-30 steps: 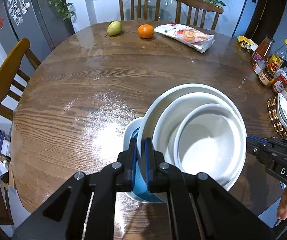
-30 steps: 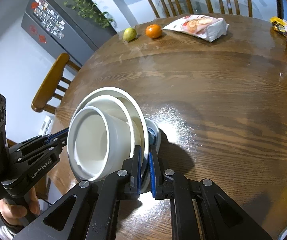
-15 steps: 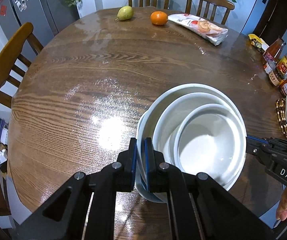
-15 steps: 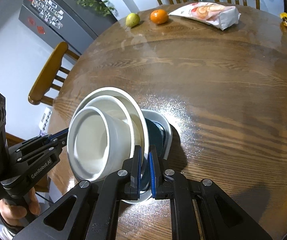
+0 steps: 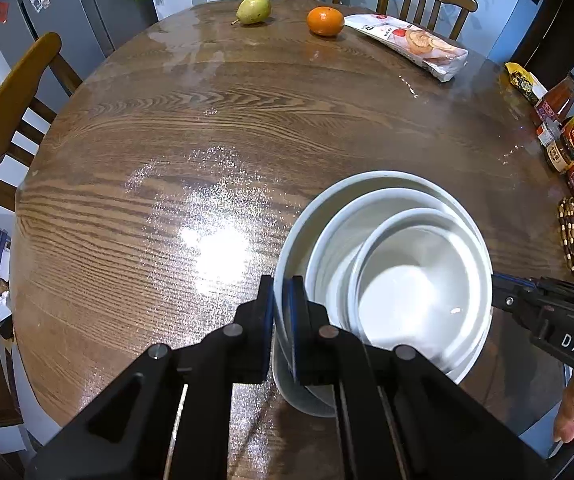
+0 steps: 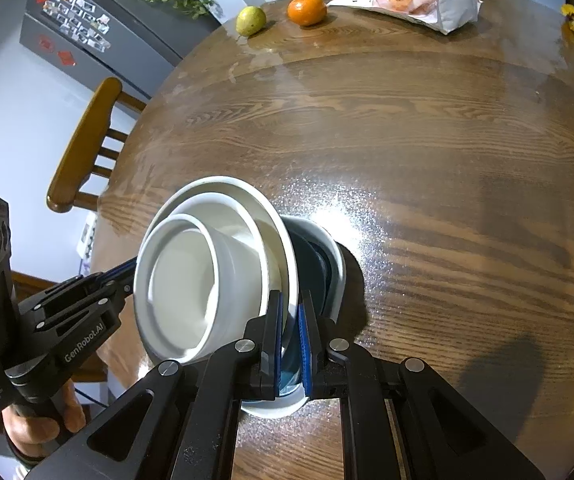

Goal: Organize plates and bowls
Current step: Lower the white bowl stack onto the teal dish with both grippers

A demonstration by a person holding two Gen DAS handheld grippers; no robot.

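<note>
Bowls point(image 5: 415, 280) nested on a plate point(image 6: 283, 240), pinched at opposite rims by left gripper point(image 5: 283, 300) and right gripper point(image 6: 289, 320), hang just above a blue dish point(image 6: 323, 264); next, presumably, level lowering, then release.

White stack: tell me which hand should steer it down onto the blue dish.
Right, likely. Both the left gripper and right gripper clamp the white plate by the rim, but the right wrist view shows inside the blue dish just beyond its fingers; the left view mostly hides it.
</note>
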